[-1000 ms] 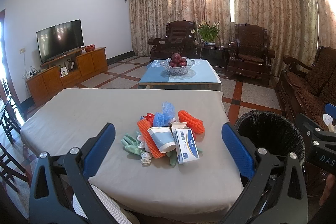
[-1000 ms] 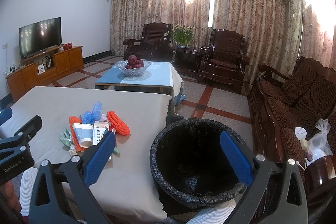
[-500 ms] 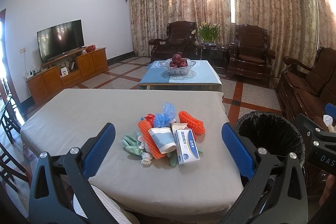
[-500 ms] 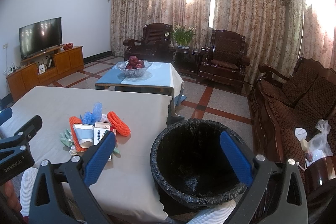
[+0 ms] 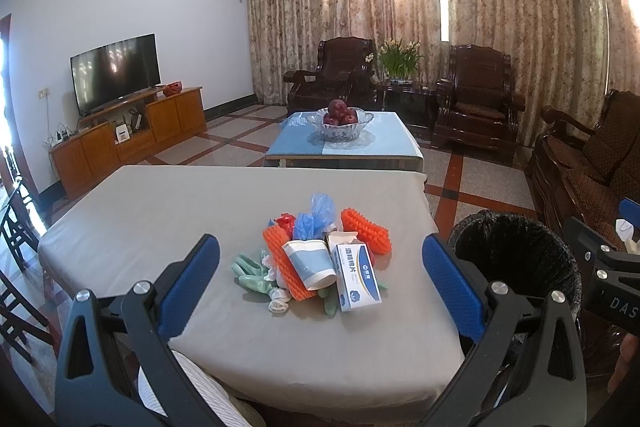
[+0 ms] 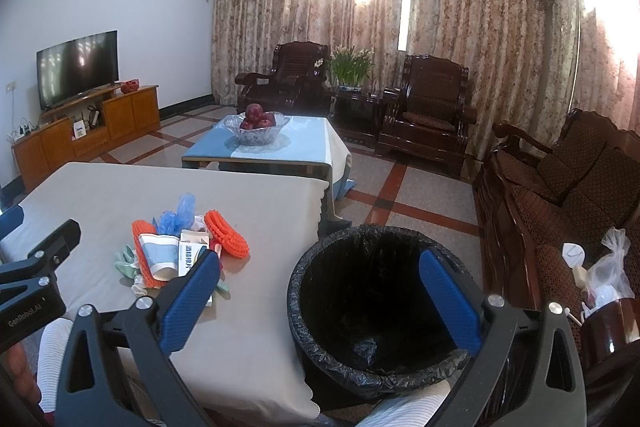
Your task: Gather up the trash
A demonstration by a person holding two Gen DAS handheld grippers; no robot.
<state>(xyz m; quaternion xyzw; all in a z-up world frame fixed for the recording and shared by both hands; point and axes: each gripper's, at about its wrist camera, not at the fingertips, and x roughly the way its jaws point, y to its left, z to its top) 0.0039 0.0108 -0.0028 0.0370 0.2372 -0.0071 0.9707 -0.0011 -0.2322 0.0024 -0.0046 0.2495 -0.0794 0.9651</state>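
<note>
Left gripper (image 5: 320, 277): jaws spread wide, nothing between the blue pads (image 5: 190, 281); it hovers above the near edge of the table, aimed at the trash pile.
Right gripper (image 6: 320, 301): jaws also spread wide and holding nothing; it hangs over the trash bin, its left pad (image 6: 188, 301) in front of the pile's near edge in this view.
Trash pile (image 5: 320, 259): heaped on the table at 12 o'clock from the left gripper, pieces touching and overlapping.
Paper cup (image 5: 309, 263): lying on its side at the pile's front, white with a blue band, mouth toward the camera.
Small carton (image 5: 357, 277): white and blue box just beside the cup at 3 o'clock, lying flat.
Orange foam nets (image 5: 366, 230): one at the pile's 2 o'clock, another (image 5: 282, 261) under the cup.
Blue plastic bag (image 5: 316, 217): crumpled at the pile's far side, 12 o'clock.
Green gloves (image 5: 250, 269): limp at the pile's 9 o'clock, touching the cloth.
Table (image 5: 168, 211): covered with a beige cloth.
Trash bin (image 6: 372, 307): black-lined, standing on the floor against the table's right corner; at 3 o'clock from the pile.
Coffee table (image 5: 360, 147): beyond the table at 12 o'clock, carrying a glass bowl of red fruit (image 5: 340, 121).
Television (image 5: 114, 71): at 10 o'clock on a wooden cabinet (image 5: 132, 135).
Armchairs (image 5: 474, 99): far wall under the curtains.
</note>
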